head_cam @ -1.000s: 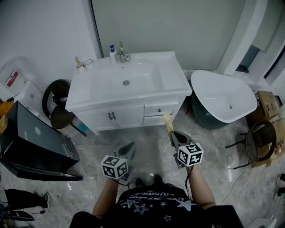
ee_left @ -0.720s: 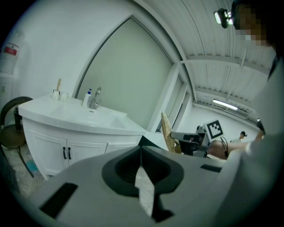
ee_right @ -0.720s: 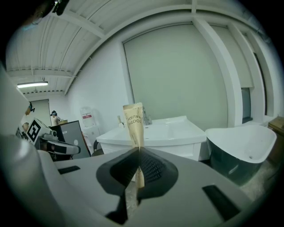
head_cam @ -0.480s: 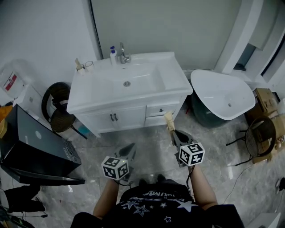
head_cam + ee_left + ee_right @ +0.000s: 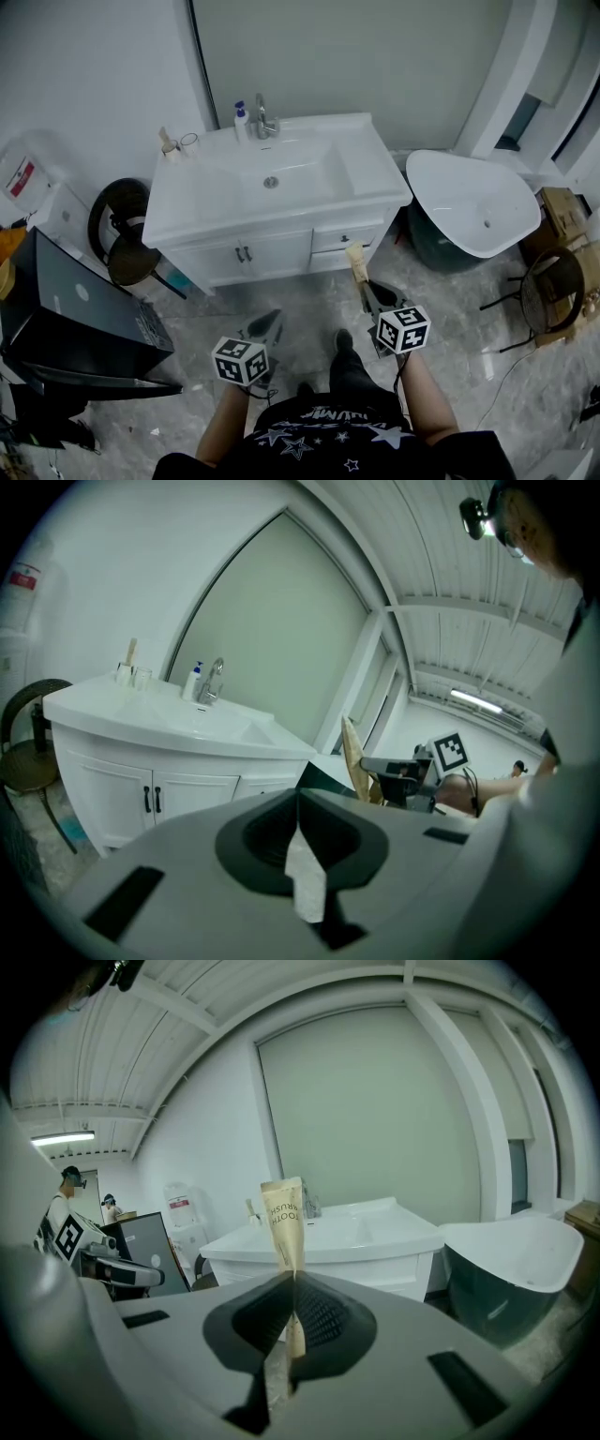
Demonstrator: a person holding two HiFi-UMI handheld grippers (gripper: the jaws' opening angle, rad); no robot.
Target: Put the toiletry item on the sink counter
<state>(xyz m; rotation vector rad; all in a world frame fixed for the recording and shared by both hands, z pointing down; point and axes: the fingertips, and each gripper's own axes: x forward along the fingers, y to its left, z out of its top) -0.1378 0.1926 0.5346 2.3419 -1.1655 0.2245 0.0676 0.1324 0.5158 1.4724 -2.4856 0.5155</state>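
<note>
The step in hand looks like carrying the toothbrush packet up to the worktop. It should go best if the right claw holds a firm pinch, comes in above the front edge rather than against the cabinet doors, and aims for the bare flat stretch at three o'clock of the basin, well apart from the faucet and soap bottle at the back rim. The thin packet may flop, so a low, level set-down before letting go seems wise. The right claw's jaws are closed on the packet's lower end, and the packet stands out of them toward twelve o'clock, printed end farthest out. The worktop lies at twelve o'clock of that claw, well apart, with open floor between. The left claw, at eight o'clock of the right, has its jaws together on nothing
</note>
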